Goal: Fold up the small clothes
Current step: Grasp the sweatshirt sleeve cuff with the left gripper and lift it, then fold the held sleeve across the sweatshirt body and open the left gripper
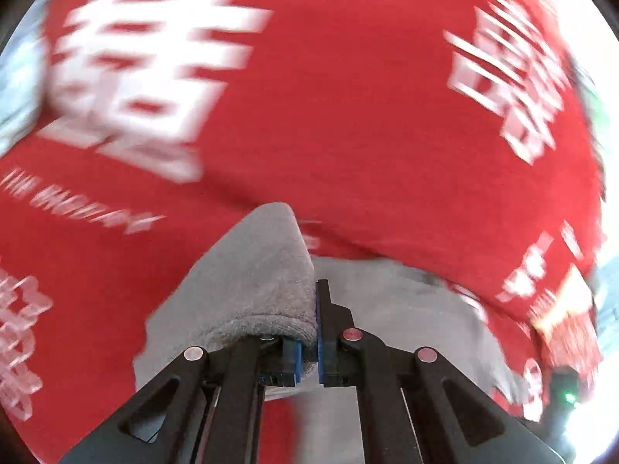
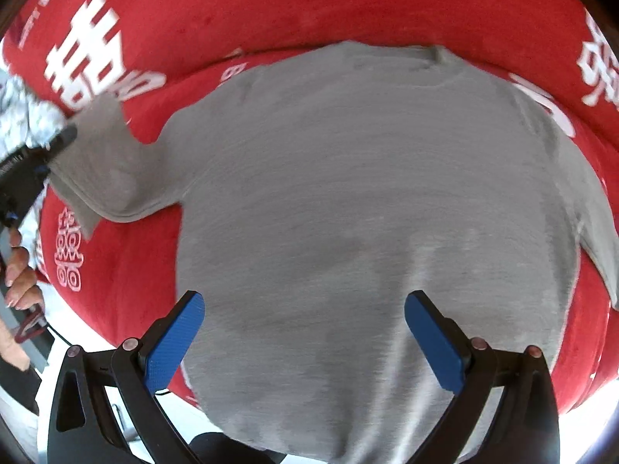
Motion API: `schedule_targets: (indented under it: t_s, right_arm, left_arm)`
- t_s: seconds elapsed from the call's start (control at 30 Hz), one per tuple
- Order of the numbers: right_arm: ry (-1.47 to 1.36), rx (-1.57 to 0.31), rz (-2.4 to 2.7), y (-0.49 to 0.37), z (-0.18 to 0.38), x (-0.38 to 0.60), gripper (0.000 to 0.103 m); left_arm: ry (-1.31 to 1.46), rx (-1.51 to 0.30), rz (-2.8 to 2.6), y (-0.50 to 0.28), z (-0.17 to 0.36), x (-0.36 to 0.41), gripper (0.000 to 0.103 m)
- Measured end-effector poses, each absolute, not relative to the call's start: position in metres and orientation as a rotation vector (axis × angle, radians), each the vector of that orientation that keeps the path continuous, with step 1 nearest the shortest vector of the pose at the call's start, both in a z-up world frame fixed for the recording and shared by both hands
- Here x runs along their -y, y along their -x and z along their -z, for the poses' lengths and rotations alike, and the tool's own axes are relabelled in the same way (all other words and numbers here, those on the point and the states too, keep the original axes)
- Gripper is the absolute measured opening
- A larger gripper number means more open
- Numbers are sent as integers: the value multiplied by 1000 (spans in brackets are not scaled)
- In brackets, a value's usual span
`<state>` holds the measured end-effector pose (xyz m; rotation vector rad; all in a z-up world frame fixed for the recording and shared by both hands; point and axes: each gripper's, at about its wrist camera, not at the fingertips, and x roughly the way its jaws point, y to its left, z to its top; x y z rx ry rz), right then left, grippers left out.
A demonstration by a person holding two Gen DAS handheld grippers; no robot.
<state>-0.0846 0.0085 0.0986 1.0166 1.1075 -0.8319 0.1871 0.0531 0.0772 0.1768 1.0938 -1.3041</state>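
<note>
A small grey T-shirt (image 2: 367, 212) lies flat on a red cloth with white characters (image 2: 271, 7), its neck at the far side. In the left wrist view my left gripper (image 1: 308, 348) is shut on the shirt's left sleeve (image 1: 267, 278), whose hem drapes over the left finger. The right wrist view shows that gripper (image 2: 50, 147) at the far left, holding the sleeve (image 2: 108, 170) lifted off the red cloth. My right gripper (image 2: 303, 332) hovers open over the lower body of the shirt, blue pads wide apart, nothing between them.
The red cloth (image 1: 329, 96) covers the whole work surface and hangs over the near edge. A person's hand (image 2: 19, 274) grips the left tool's handle at the left edge. White floor or surface (image 2: 77, 328) shows beyond the cloth's lower left edge.
</note>
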Motion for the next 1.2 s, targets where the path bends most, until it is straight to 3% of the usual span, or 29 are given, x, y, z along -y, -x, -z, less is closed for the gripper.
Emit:
schedule_targets:
  t_s: [0.13,0.33,0.4,0.43,0.47,0.73,0.9,1.03,1.1,1.13,1.17,1.2]
  right_arm:
    - [-1049,-1077,891,127,-99,13,103]
    - [-1120,-1078,983,198,-81,37,103]
    - [-1148,-1087,1000,213,-70,42,103]
    - [-1163,-1091,1009,220,-65,44,103]
    - [-1173,-1093,1015,223,-61,46,103]
    - [-986,-1077,977,182,-79,63,103]
    - [-597,-1155,819,77,-87,65,103]
    - [-197,-1350,747,2,-48,49,103]
    - [-28,-1402,774,-17,-32,42,101]
    - [28,-1412,793,-21,-27,42,84]
    - [49,-1412,822,-23,-24,48,44]
    - [-12,-1397,833,-20,-27,56,20]
  left_arm:
    - [-276,-1101,1444,-100,-76,10,6]
    - [-540,-1149,1436,-3,-14,68,6]
    - [-651,-1194,1402,13,13,72,27]
    - [-702,-1208,1356,17,24,69,59]
    - [-711,-1202,1330,17,28,65,70]
    - [-694,-1089,1199,-38,-23,4,70]
    - [-758,-1097,923,-104,-5,-27,70]
    - [-736,-1175,870,-124,22,-35,71]
    - [-731,-1150,864,-123,23,-37,81]
    - [-740,-1139,860,-122,23,-37,83]
    - [-741,-1137,866,-120,24,-37,83]
    - [-739,-1140,867,-116,25,-34,83]
